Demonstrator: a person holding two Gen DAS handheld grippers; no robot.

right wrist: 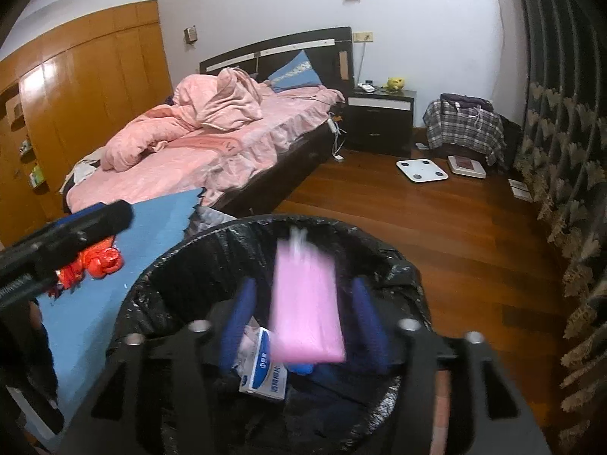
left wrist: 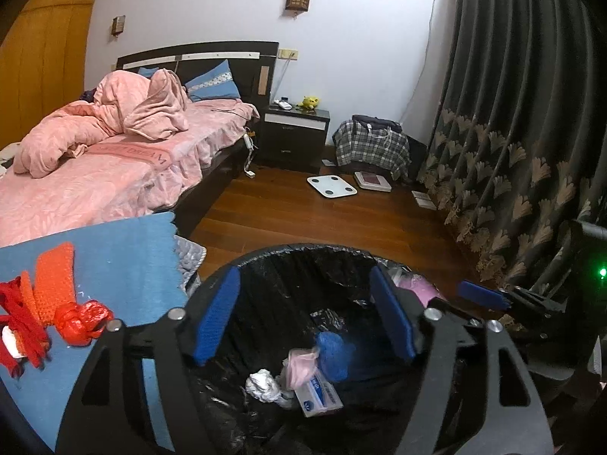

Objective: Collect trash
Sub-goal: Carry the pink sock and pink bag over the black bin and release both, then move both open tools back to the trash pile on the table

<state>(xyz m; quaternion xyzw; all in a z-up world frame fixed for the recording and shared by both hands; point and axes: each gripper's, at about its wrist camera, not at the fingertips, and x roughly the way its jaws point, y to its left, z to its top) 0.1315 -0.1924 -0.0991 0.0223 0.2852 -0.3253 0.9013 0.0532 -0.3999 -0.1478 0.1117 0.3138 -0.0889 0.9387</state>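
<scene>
A bin lined with a black bag [left wrist: 303, 250] stands under both grippers. My left gripper [left wrist: 303, 271] hangs open over it with nothing between its fingers. Inside the bin lie a white box [left wrist: 318, 394], a foil ball [left wrist: 261, 385], a crumpled pink bag [left wrist: 301, 364] and something blue [left wrist: 334, 352]. My right gripper [right wrist: 303, 284] is open above the bin [right wrist: 402, 261]. A blurred pink plastic bag [right wrist: 307, 311] sits loose between its blue fingers [right wrist: 242, 314], with a gap on each side. A red plastic bag [left wrist: 81, 320] and orange knitwear [left wrist: 53, 276] rest on a blue mat [left wrist: 125, 250] to the left.
A bed with pink covers [left wrist: 114, 159] stands behind the mat. A dark nightstand [left wrist: 296, 132], a white scale [left wrist: 332, 185] and a plaid-covered bundle [left wrist: 371, 144] are on the wooden floor beyond. A dark curtain [left wrist: 512, 132] hangs on the right.
</scene>
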